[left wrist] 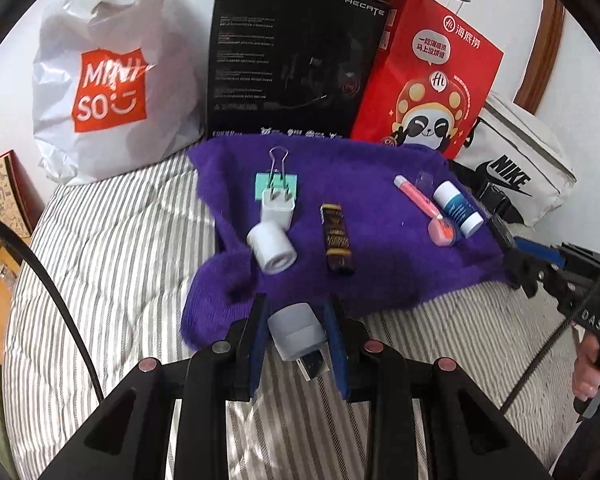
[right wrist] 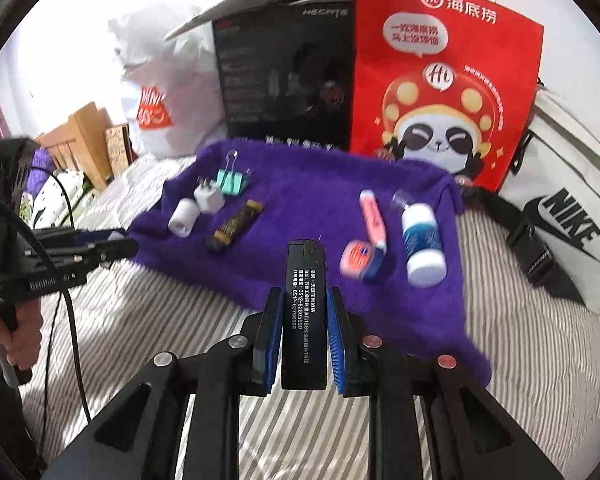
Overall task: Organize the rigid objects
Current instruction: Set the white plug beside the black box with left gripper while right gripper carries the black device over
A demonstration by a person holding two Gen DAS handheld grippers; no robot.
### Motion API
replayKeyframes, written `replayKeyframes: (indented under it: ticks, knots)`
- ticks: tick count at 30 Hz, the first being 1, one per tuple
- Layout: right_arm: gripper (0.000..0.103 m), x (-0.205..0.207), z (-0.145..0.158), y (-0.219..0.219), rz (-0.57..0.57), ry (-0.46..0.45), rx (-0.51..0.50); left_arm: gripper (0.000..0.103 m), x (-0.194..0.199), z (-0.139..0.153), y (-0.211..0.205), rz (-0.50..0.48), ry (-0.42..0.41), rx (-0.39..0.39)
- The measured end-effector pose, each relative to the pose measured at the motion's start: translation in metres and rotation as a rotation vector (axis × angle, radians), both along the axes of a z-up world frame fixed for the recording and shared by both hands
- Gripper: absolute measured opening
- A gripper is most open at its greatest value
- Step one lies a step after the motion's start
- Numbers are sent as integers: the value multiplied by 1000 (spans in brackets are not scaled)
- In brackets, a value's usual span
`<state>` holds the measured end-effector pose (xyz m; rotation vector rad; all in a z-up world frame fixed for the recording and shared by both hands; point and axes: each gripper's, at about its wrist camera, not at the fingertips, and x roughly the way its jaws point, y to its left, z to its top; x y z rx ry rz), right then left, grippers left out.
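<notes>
Left wrist view: left gripper (left wrist: 296, 330) clamped on grey USB plug (left wrist: 298, 332), over near edge of purple towel (left wrist: 380, 280). Right gripper (right wrist: 303, 312) clamped on black lighter (right wrist: 303, 312). Keep both grips firm, place into clear towel spots beside similar items.

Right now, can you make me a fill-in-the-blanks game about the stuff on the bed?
1. The small things lie on a fuzzy ____ cloth.
2. The red bag shows a smiling ____.
3. The right gripper has its jaws shut on a ____ lighter.
4. The mint-green binder clip touches the white ____.

Missing words: purple; panda; black; plug
</notes>
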<state>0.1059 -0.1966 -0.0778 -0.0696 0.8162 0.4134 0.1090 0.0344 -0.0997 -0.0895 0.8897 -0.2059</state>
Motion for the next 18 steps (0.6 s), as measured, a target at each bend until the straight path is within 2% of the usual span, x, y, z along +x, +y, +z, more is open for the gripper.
replayKeyframes:
  ticks: [8,16,18]
  knots:
    - [22,39,6,3,-11,-8,17,27,35,-1,-7,-4,13,-2]
    - [22,61,-6,8,-11,15,14,27,60,-16,-19,-36,48,-58]
    - [22,63,-10,8,-14,21,6,27,65,-20,-24,-33,67,-35]
